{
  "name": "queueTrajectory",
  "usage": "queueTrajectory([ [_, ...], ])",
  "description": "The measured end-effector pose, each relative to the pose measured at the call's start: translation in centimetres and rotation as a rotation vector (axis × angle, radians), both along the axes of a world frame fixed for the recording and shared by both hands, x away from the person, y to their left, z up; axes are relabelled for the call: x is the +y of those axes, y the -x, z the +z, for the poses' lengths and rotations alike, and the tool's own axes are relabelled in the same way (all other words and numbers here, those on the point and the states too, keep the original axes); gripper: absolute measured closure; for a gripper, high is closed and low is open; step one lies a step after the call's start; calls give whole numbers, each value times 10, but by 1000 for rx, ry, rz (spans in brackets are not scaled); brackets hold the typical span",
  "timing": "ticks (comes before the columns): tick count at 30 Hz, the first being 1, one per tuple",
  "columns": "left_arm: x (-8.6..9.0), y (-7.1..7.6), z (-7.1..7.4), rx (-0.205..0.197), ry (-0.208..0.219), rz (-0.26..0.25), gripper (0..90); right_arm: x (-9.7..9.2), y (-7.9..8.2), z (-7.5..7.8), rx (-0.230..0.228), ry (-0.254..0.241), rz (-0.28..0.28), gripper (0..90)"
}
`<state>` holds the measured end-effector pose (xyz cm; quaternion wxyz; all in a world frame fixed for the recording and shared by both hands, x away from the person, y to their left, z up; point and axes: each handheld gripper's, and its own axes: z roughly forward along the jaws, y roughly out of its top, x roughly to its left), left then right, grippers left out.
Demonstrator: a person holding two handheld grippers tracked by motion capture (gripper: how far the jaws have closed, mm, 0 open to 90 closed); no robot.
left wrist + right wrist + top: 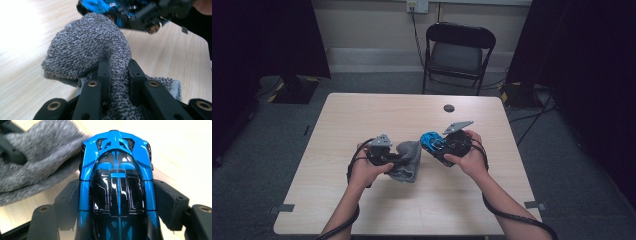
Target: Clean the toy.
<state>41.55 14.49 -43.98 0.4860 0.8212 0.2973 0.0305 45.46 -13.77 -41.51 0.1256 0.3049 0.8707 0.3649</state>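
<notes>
A grey terry cloth (411, 161) (85, 50) hangs bunched over the wooden table (362, 115). My left gripper (395, 160) (117, 68) is shut on it, with a fold of cloth pinched between the jaws. A glossy blue and black toy car (430, 140) (116, 182) is held above the table, and my right gripper (439, 147) (116, 195) is shut on its sides, nose pointing away from the hand. The cloth (32, 157) lies close beside the car's front left. In the left gripper view the car (100, 5) sits just beyond the cloth's top.
A black folding chair (459, 50) stands behind the table's far edge. A small dark round spot (449, 108) marks the tabletop near that edge. A stand base (294, 90) and cables (532, 115) lie on the grey carpet on either side.
</notes>
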Motion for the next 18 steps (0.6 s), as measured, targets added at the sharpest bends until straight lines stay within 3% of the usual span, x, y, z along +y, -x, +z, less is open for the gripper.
queueTrajectory([
  [3,2,4,-6,20,-61,-8,762,-3,-1,1,3,-9,-9,282],
  [6,5,4,-11,17,-88,14,762,-5,-2,4,4,-27,-8,282],
  [13,10,-4,-7,-24,-78,120,757,-1,3,9,-4,-43,21,282],
  [15,8,-10,-1,-55,-64,156,757,5,7,11,-7,-49,37,282],
  [18,5,-13,2,-63,-59,159,757,10,9,11,-10,-52,48,282],
])
